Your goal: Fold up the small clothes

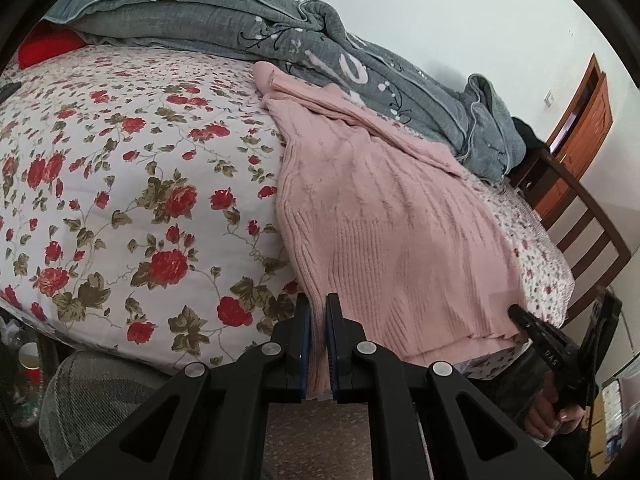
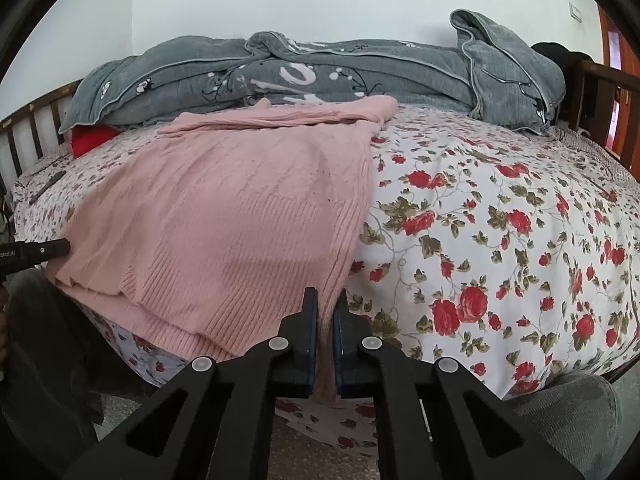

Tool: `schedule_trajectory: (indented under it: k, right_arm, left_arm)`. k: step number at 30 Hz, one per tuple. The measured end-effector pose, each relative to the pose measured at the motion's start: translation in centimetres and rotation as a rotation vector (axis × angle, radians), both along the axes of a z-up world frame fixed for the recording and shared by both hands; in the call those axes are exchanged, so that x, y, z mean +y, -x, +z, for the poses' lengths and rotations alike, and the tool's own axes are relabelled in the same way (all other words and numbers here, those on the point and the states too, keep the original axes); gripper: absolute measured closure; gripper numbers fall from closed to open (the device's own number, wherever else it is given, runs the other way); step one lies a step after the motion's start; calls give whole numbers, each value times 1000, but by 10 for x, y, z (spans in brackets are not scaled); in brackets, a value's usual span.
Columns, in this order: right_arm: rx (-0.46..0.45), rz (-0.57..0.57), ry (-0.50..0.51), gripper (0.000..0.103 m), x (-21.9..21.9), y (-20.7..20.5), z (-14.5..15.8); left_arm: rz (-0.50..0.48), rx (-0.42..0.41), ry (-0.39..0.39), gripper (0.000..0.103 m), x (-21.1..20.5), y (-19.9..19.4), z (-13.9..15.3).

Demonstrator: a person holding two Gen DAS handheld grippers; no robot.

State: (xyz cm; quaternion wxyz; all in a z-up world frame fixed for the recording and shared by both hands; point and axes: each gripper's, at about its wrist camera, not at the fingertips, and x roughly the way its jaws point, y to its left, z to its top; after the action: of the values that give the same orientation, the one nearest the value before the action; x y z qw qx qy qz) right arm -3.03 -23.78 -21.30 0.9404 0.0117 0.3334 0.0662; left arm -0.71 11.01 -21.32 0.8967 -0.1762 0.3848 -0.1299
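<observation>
Pink sweater [image 1: 384, 216] on bed, hem corners pinched in both claws

Bed [image 2: 520, 208] with a white sheet covered in red roses, wooden rails at both ends. Pink knit sweater [image 2: 240, 216] spread flat on it, hem hanging just over the near edge, folded sleeve lying across the far end. Rumpled grey quilt [image 2: 360, 72] piled along the far side by the wall, touching the sweater's top. Something red [image 2: 92, 136] tucked under the quilt's left end. Small dark thing [image 2: 46, 188] on the sheet at far left, too small to make out.
</observation>
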Motion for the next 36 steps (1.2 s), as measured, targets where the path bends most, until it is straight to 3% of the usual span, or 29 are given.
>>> schedule_trajectory:
  k: [18,29,36]
  right_arm:
    - [-57,2,-81,97,-8,9,9]
    - [-58,0,-65,97,-7,11,13]
    - [-55,9,-135,97,-11,10,32]
  left_arm:
    - [17,-37,63,95,6,7,3]
    - [55,-33,28,95,4,10,11]
    - [71,-23,27,95,3,9,21]
